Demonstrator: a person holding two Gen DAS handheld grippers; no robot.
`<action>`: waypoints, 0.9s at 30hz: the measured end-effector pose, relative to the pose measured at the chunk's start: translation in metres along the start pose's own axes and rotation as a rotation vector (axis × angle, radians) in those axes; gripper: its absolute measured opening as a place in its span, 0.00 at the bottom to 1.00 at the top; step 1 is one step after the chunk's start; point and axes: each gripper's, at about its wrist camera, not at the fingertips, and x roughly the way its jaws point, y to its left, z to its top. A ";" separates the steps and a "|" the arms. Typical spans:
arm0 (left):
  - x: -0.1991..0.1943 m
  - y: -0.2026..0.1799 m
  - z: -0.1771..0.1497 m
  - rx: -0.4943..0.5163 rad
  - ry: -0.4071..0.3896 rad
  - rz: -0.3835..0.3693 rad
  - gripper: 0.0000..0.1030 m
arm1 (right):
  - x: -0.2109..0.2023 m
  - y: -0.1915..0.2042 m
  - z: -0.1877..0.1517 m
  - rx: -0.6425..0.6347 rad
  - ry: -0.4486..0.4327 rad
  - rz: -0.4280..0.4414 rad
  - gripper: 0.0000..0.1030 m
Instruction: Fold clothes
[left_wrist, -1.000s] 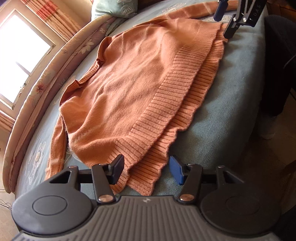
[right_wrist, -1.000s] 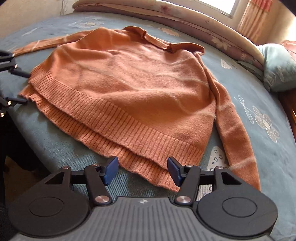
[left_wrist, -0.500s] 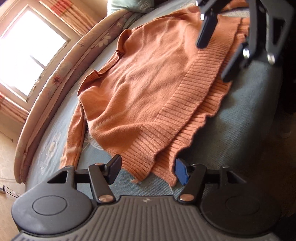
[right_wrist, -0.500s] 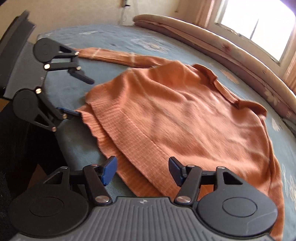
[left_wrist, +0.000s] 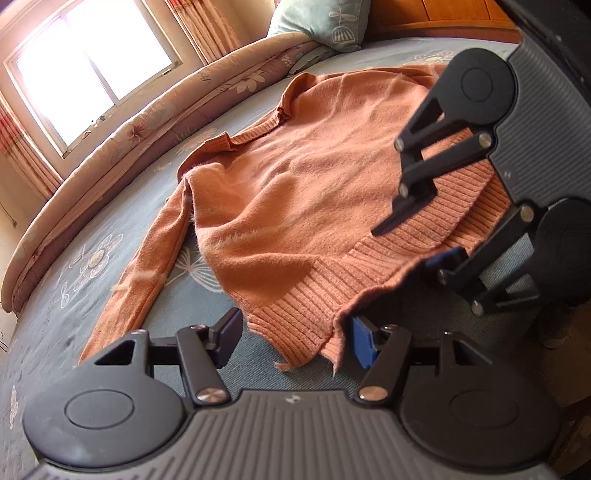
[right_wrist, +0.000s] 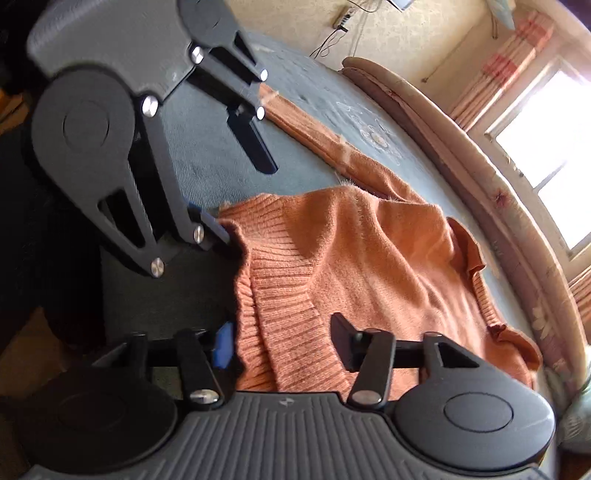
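straddling the orange sweater (left_wrist: 295, 206) hem, our left gripper (left_wrist: 291, 338) gapes; our right gripper (right_wrist: 280, 345) has just been closing around ribbing, its grip unclear, at the bed (left_wrist: 424, 317) edge.

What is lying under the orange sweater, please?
The orange sweater lies on a blue-grey bedspread with white flower prints. One print runs beneath the body near the sleeve; anything else under it is covered.
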 end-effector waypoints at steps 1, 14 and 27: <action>-0.002 -0.001 -0.001 0.018 -0.009 -0.001 0.62 | 0.001 0.000 0.001 0.002 0.009 0.012 0.20; 0.015 -0.051 0.013 0.472 -0.146 0.146 0.56 | -0.017 -0.036 0.009 0.199 -0.025 0.073 0.08; 0.016 -0.032 0.030 0.313 -0.167 0.197 0.08 | -0.028 -0.027 -0.048 0.142 0.041 -0.138 0.39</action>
